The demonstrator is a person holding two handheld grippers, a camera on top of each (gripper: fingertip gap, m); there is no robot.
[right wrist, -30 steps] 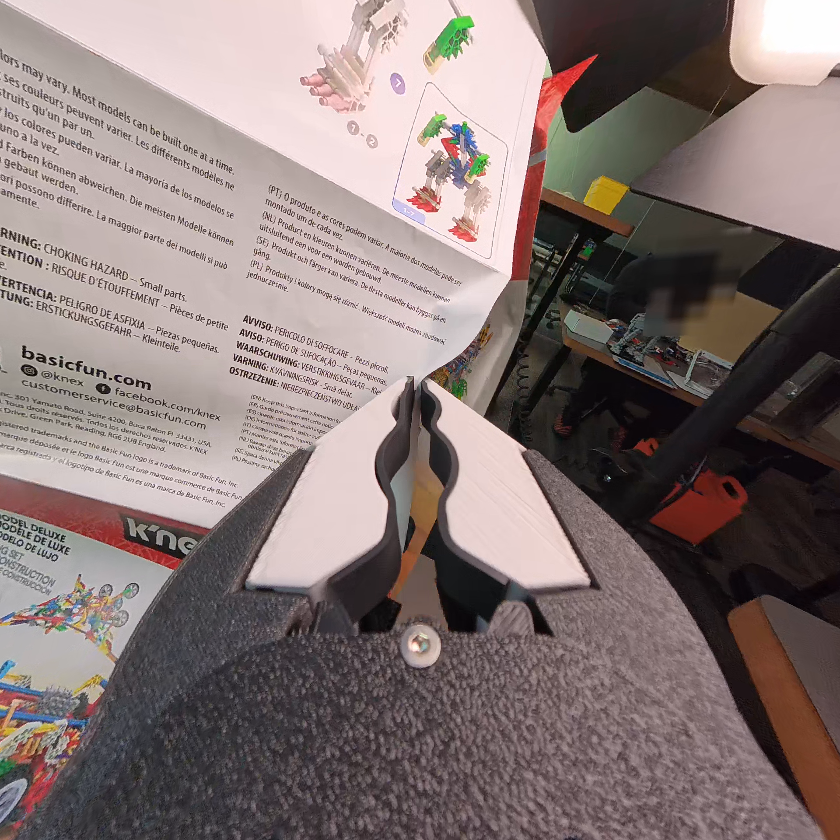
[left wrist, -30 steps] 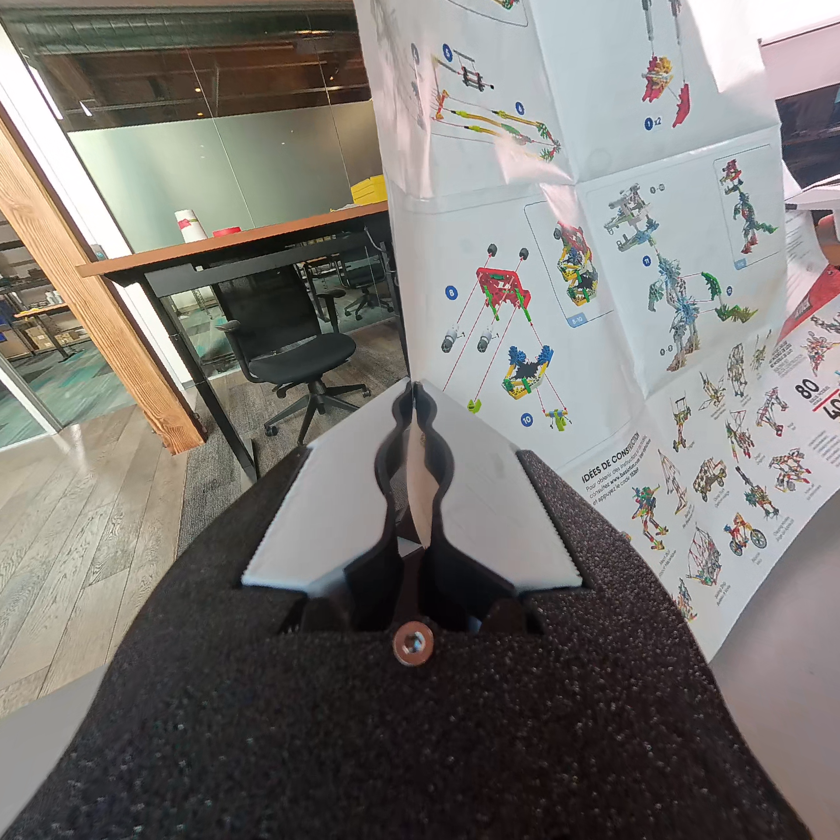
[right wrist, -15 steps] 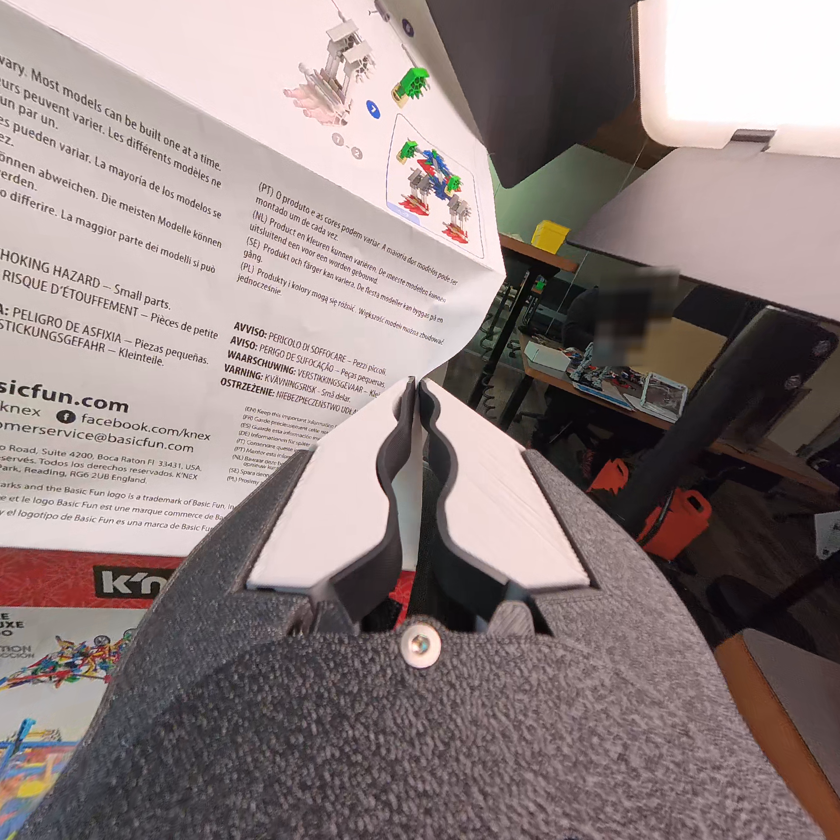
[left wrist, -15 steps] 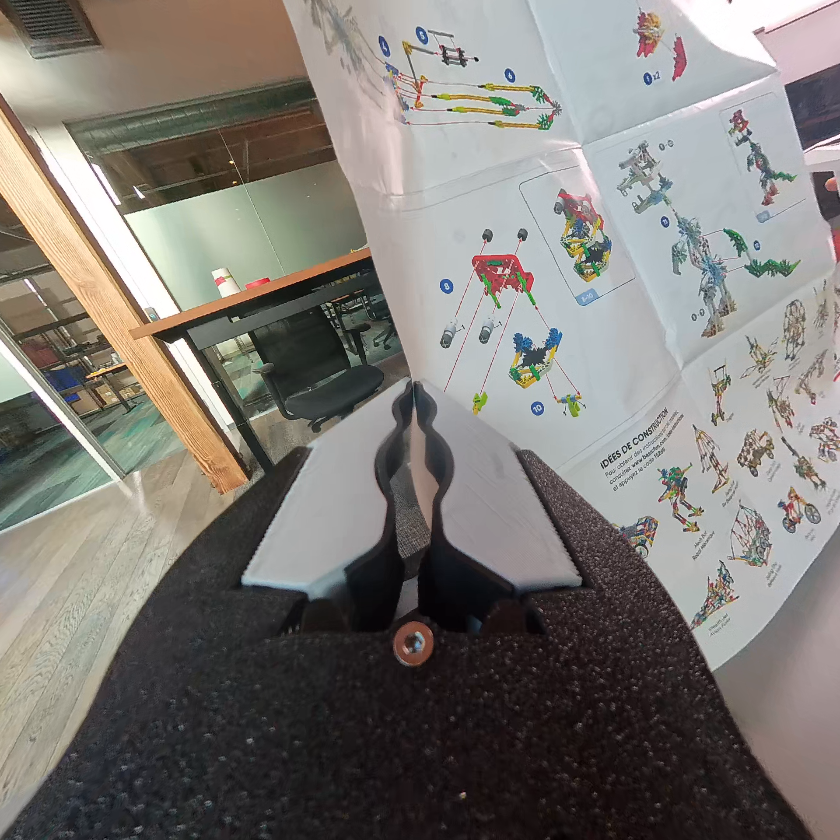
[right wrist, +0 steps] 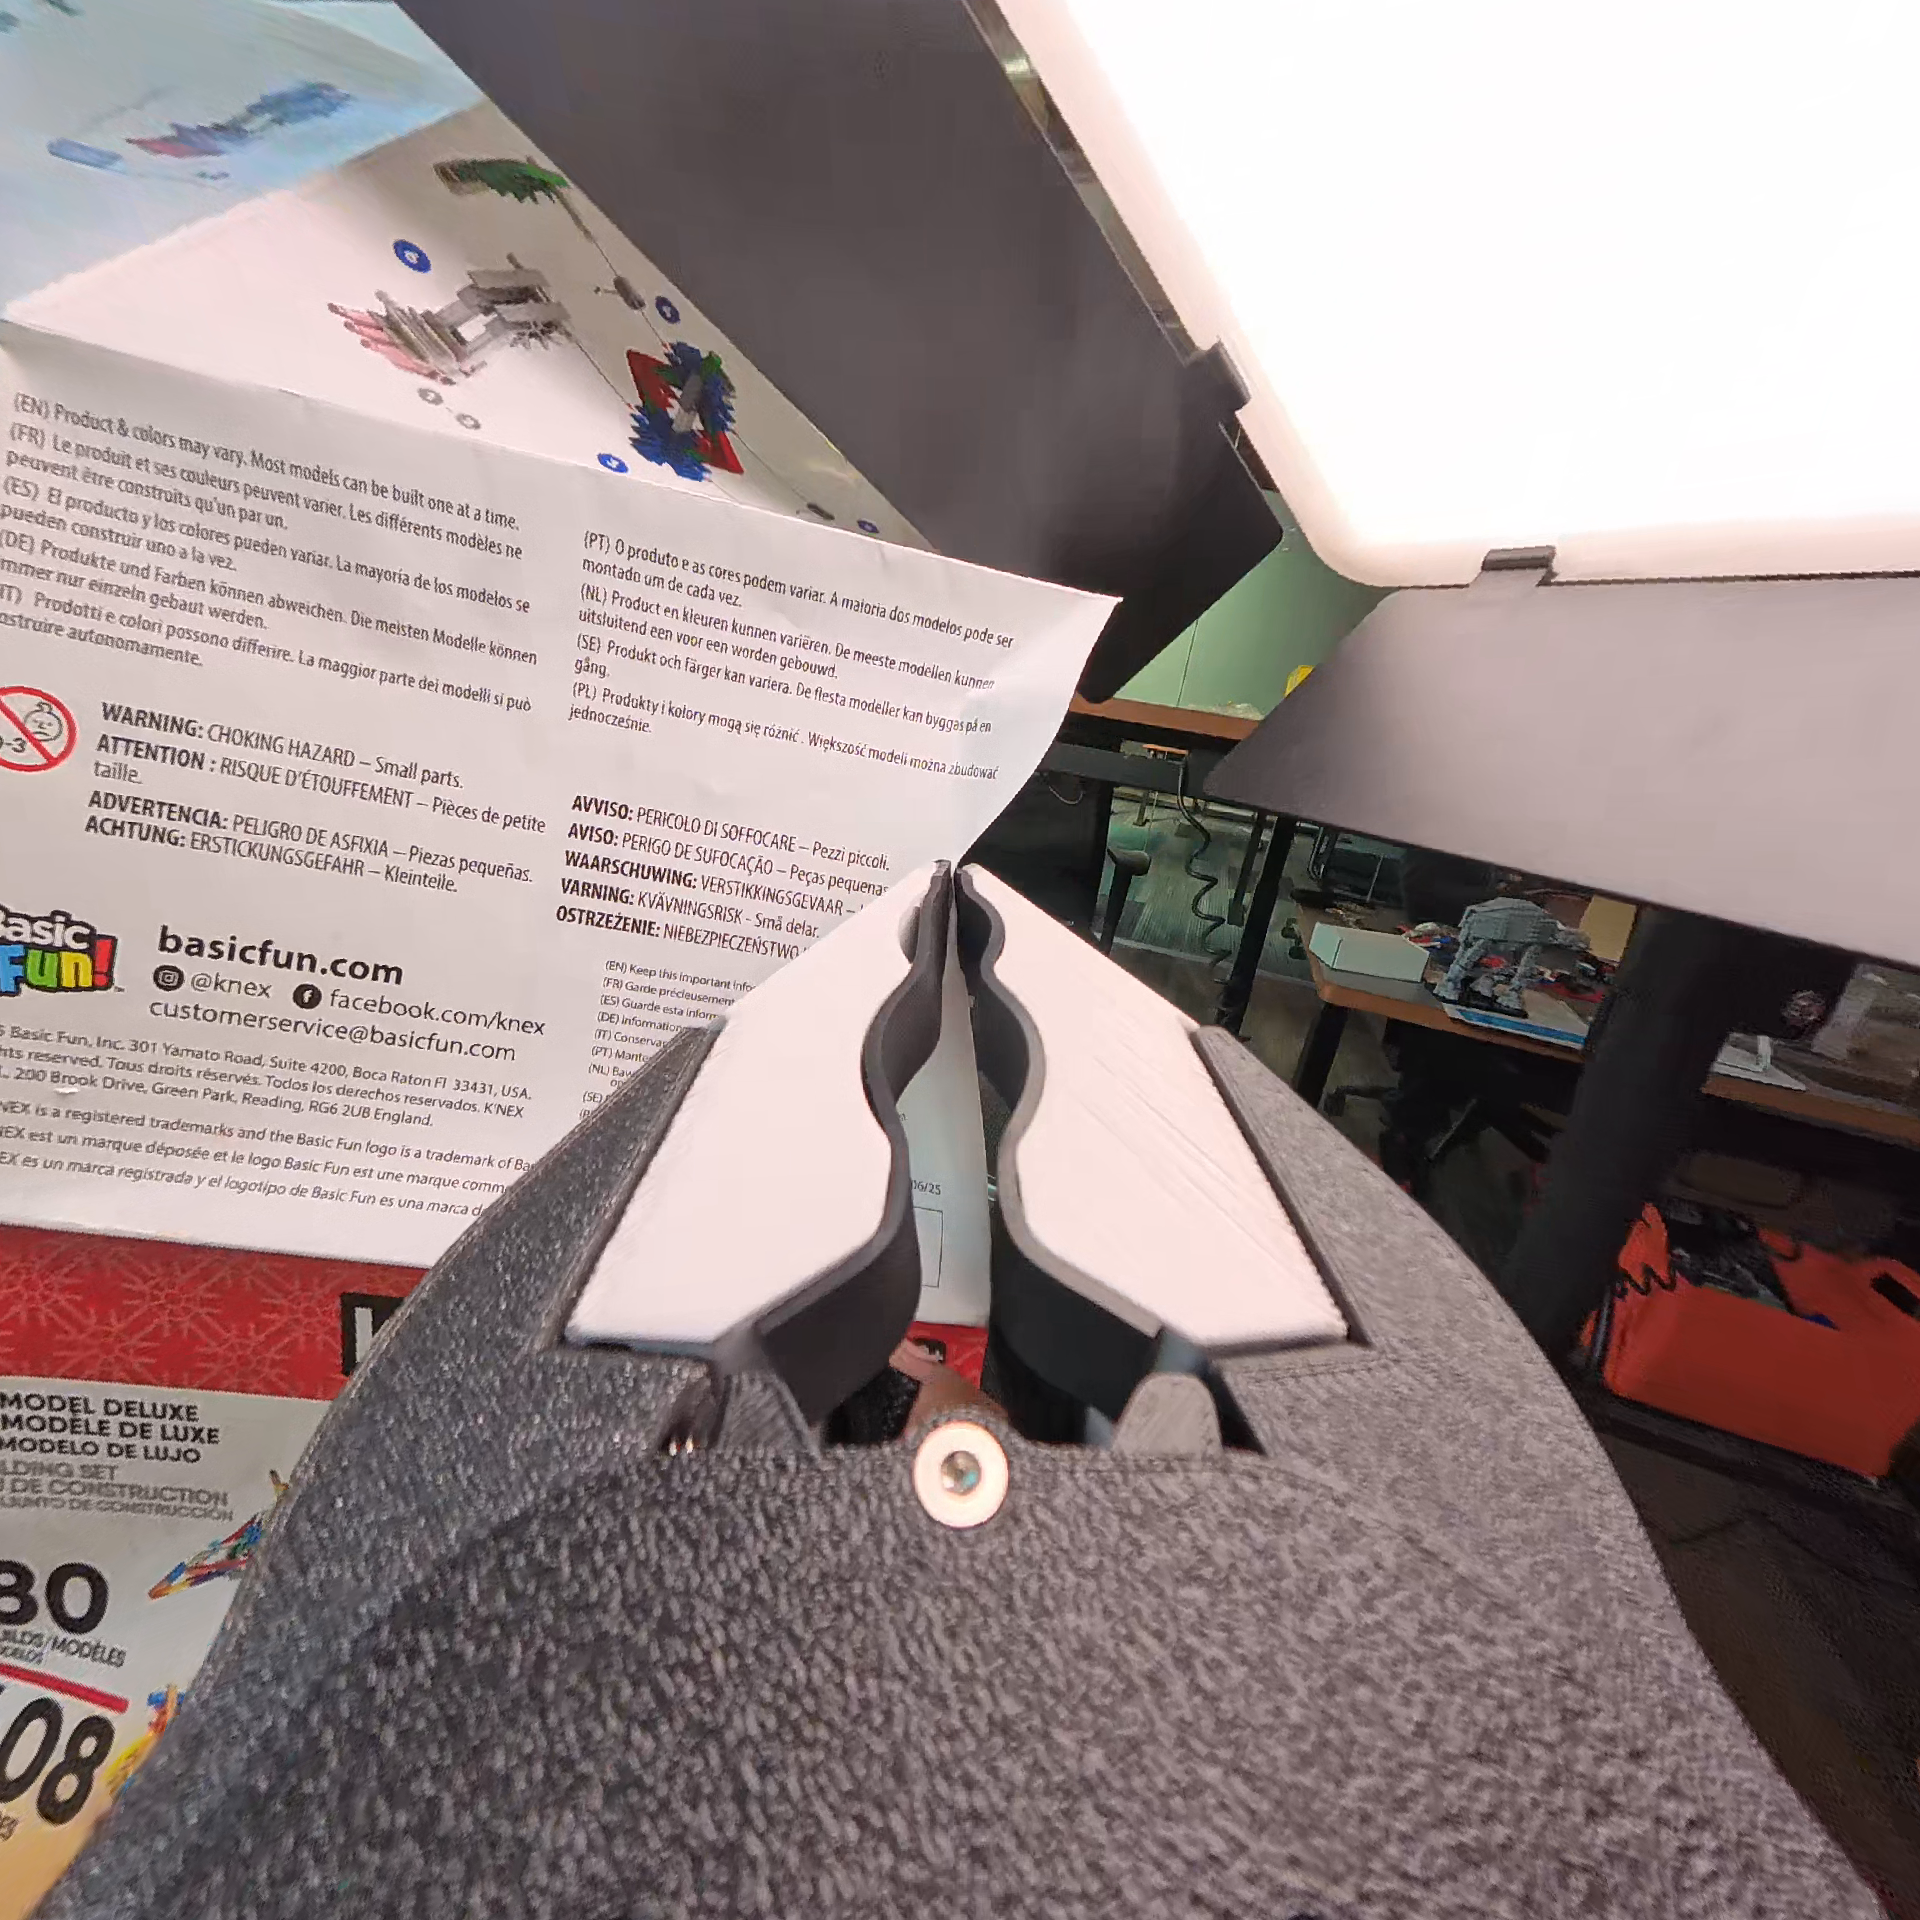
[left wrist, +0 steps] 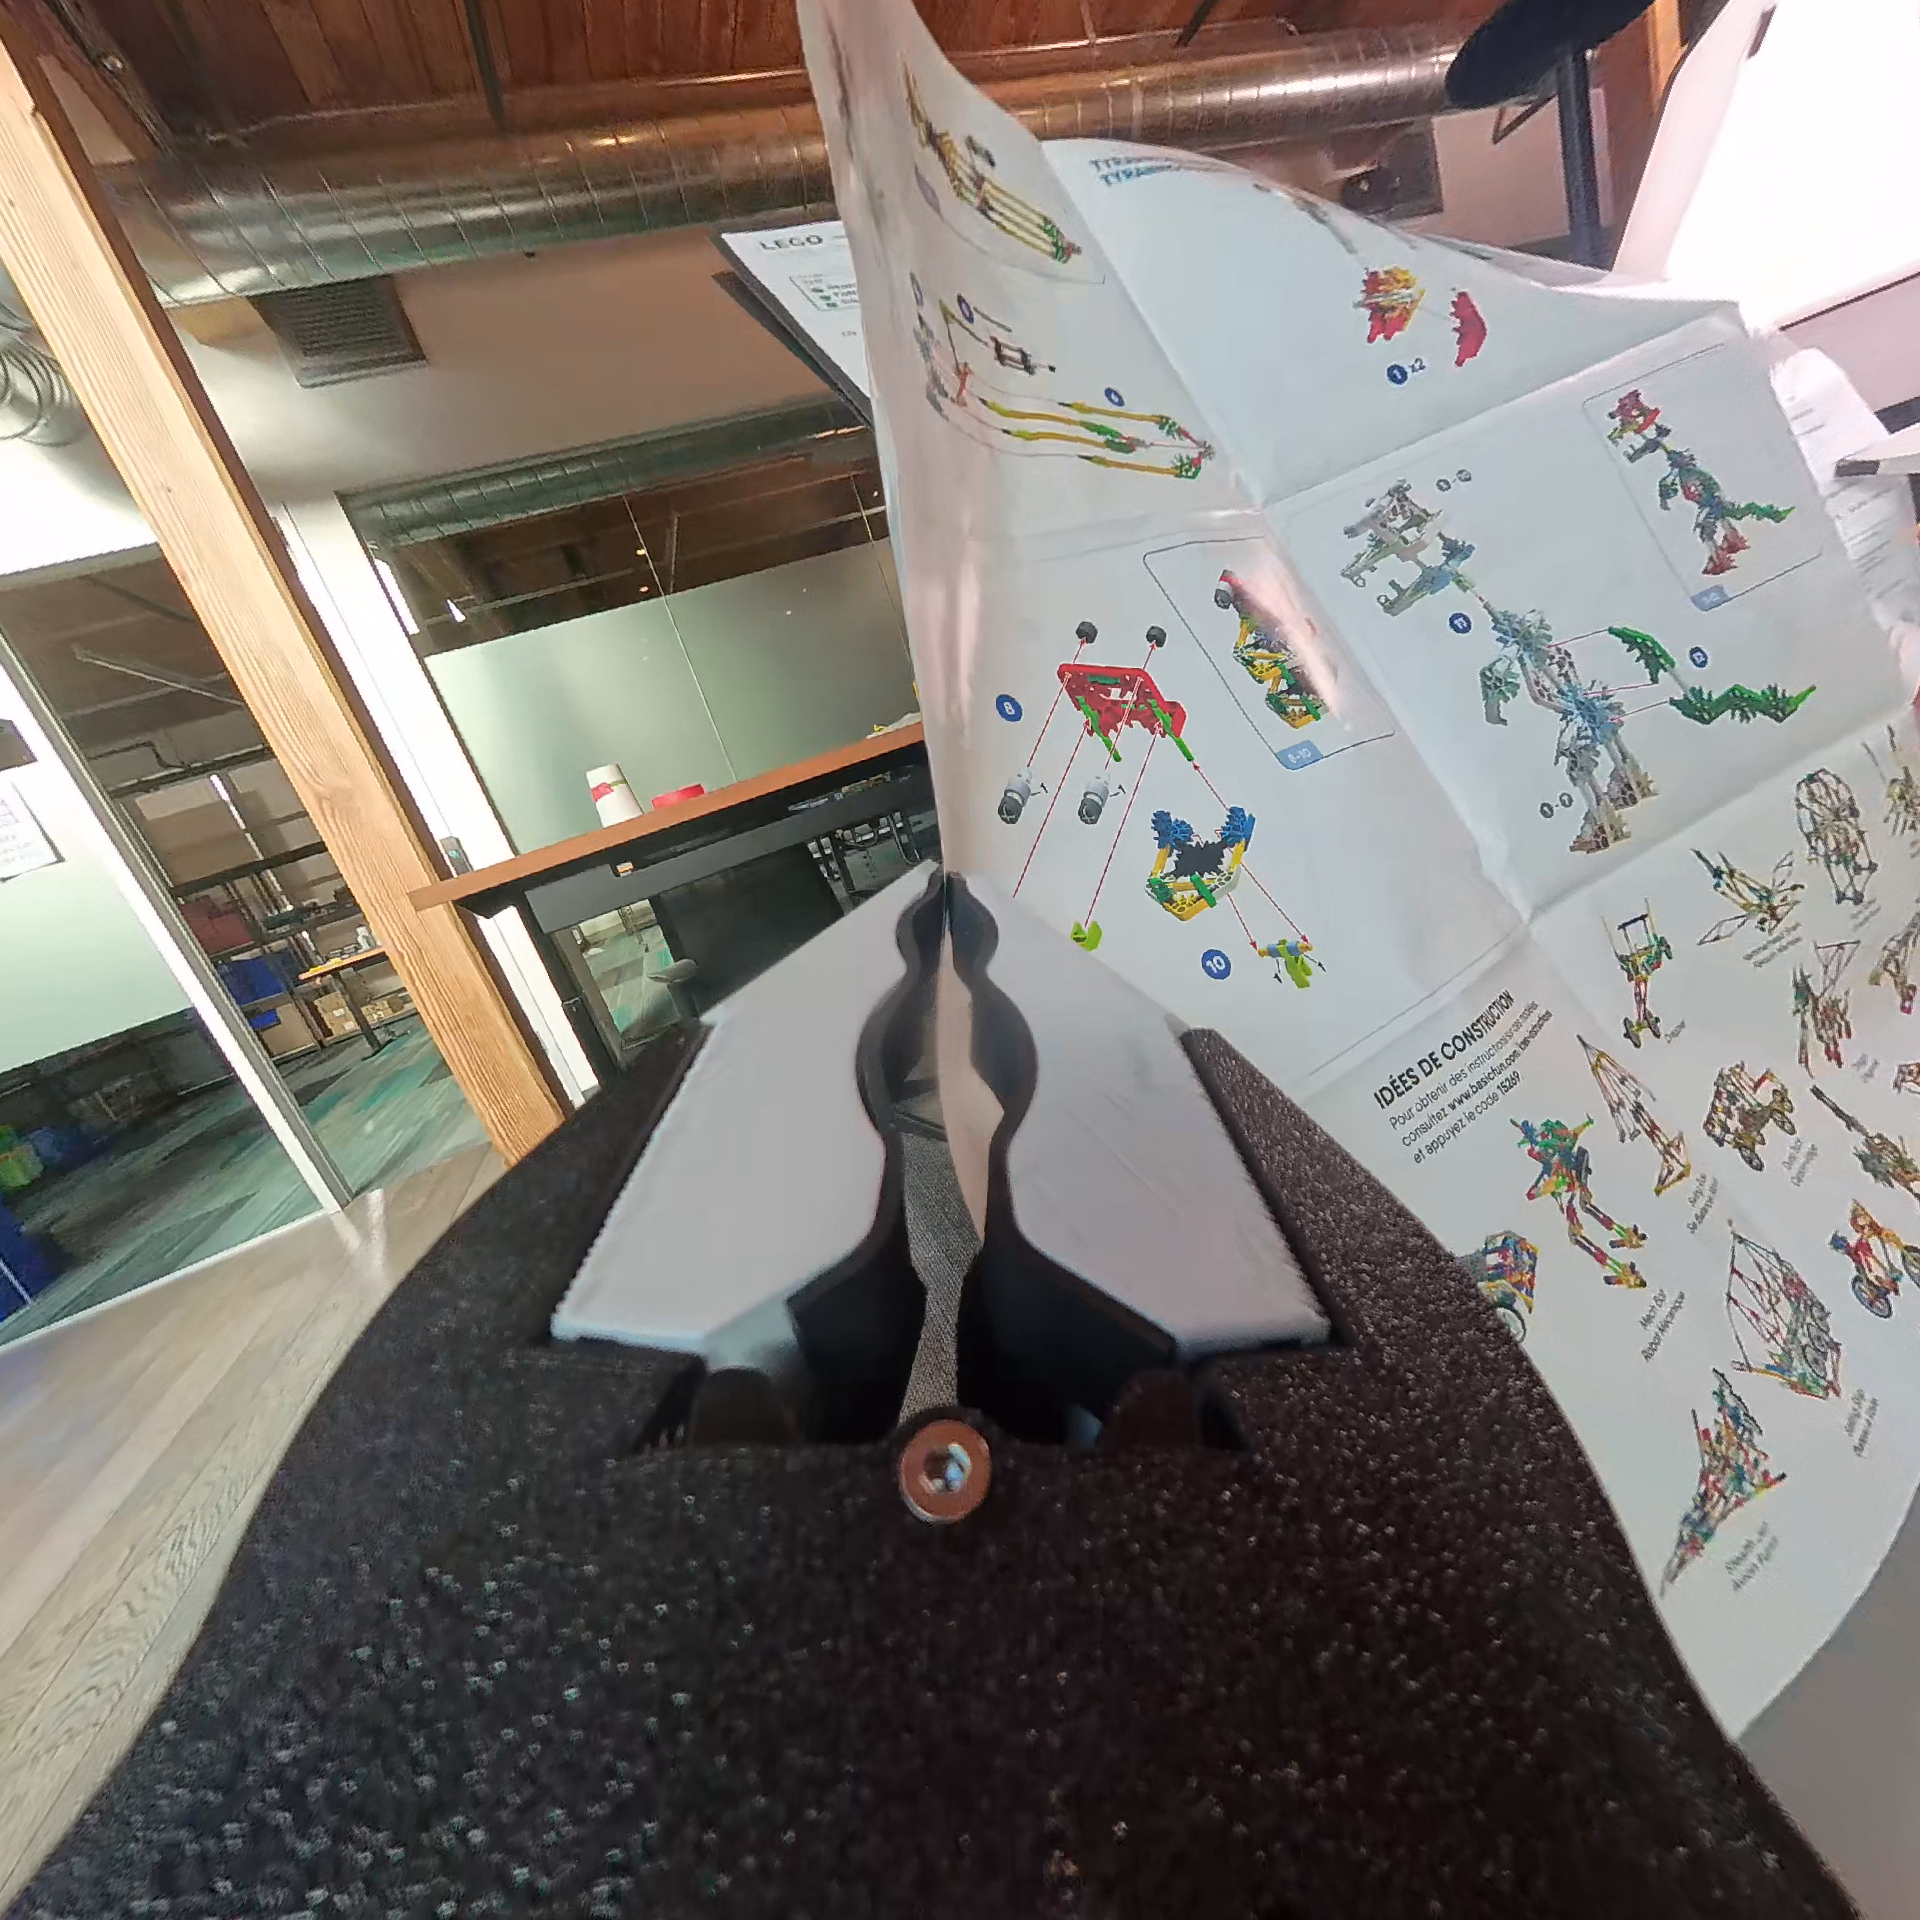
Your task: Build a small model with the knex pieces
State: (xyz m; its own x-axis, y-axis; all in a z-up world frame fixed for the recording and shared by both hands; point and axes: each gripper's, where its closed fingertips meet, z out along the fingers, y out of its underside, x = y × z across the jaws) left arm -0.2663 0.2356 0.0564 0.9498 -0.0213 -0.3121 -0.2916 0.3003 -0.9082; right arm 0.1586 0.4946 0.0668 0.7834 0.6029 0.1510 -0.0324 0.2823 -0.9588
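A large creased white instruction sheet [left wrist: 1455, 727] printed with coloured building-toy diagrams hangs in the air between both grippers. My left gripper [left wrist: 945, 883] is shut on the sheet's left edge, which runs down between its fingers. My right gripper [right wrist: 954, 873] is shut on the sheet [right wrist: 416, 779] near its right edge, where the side with dense print faces the camera. The paper curls over at the top in the left wrist view.
A red and white toy box [right wrist: 156, 1403] lies below the sheet at lower left. A bright light panel [right wrist: 1558, 260] and a grey surface [right wrist: 1610, 748] are overhead. A wooden post [left wrist: 239, 582], a brown desk [left wrist: 675, 831], a cluttered desk [right wrist: 1507, 997] and an orange bag [right wrist: 1766, 1340] stand beyond. Some 50 cm of space lies between my two pairs of fingers.
Both grippers have tilted and risen with the sheet still held: the ceiling ducts now show on the left and the light panel fills more of the right view. The sheet's top has curled over.
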